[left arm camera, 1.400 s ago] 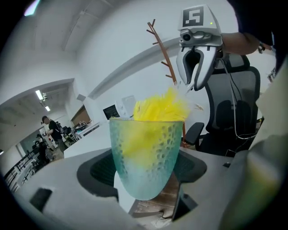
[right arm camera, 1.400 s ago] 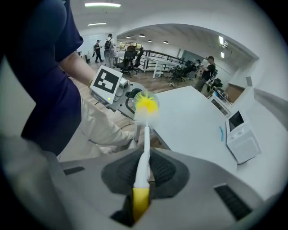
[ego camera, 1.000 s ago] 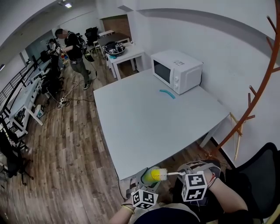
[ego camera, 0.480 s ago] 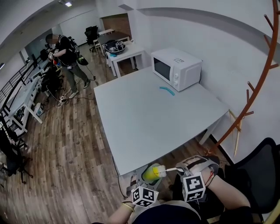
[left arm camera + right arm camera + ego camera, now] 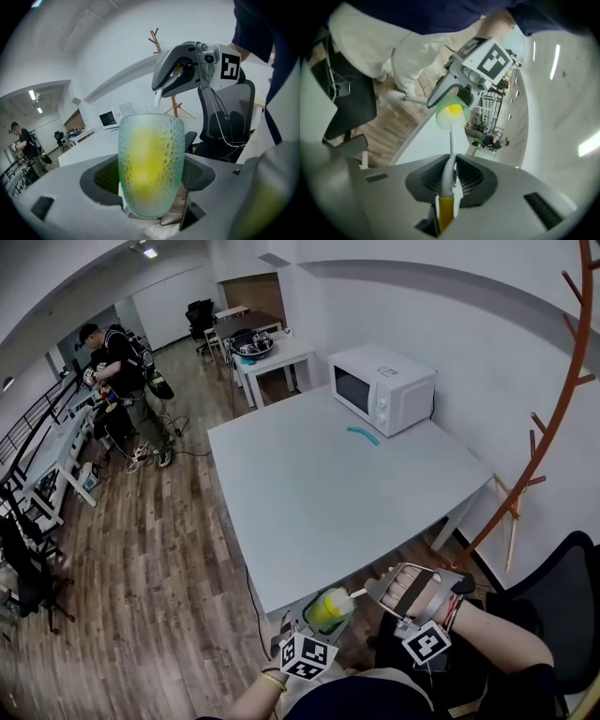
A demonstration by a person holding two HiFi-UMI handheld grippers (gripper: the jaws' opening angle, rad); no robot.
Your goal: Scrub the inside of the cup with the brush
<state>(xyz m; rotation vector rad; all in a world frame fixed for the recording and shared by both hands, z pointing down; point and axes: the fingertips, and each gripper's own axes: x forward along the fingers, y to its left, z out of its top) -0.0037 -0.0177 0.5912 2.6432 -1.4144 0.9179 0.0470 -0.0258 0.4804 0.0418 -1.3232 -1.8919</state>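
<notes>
With the left gripper, clamping the dimpled green cup between both jaws, upright, held in the air just off the near edge of the grey table. With the right gripper, pinching the brush by its thin white handle, jaws pressed tight onto it just above the yellow end piece. Reaching in from the right, handle slanting down over the rim. Holding the yellow bristle head well inside the cup, bright through the frosted wall. Further up the table, spotting a white microwave and, near its front, a small curved blue piece, both well apart from the cup. Off to the right, catching a black chair and a brown coat stand. Far back on the wood floor, glimpsing a person in dark clothes.
</notes>
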